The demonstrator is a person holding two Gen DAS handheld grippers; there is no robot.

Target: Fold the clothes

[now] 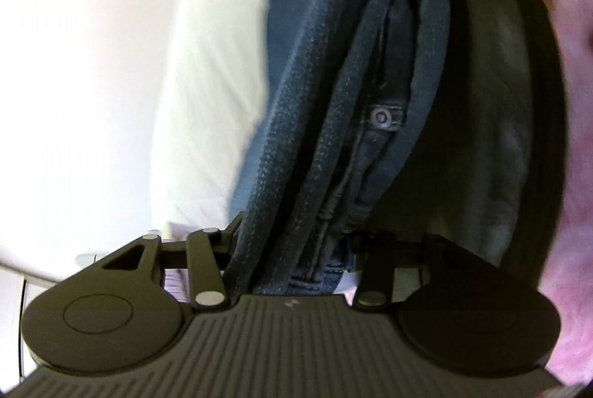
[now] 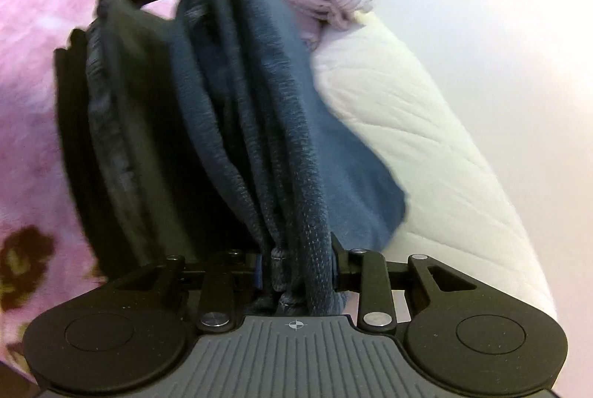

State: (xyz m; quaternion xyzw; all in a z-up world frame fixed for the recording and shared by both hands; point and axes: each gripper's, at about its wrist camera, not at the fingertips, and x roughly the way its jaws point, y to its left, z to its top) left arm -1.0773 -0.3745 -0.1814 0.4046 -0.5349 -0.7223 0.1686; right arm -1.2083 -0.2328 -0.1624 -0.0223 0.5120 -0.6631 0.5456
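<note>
Left wrist view: left claw (image 1: 292, 249) pinching bunched blue jeans (image 1: 333, 83), rivet showing, held above the white mattress (image 1: 207, 101).
Right wrist view: right claw (image 2: 296, 268) clamped on the jeans' other end; pink blanket (image 2: 33, 64) beside.
Handling, as judged: keep both pinches level and taut so layers align.

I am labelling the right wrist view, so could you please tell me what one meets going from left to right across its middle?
Pink blanket → black garment → blue jeans, clamped in the right gripper → white quilted mattress → pale wall.
</note>
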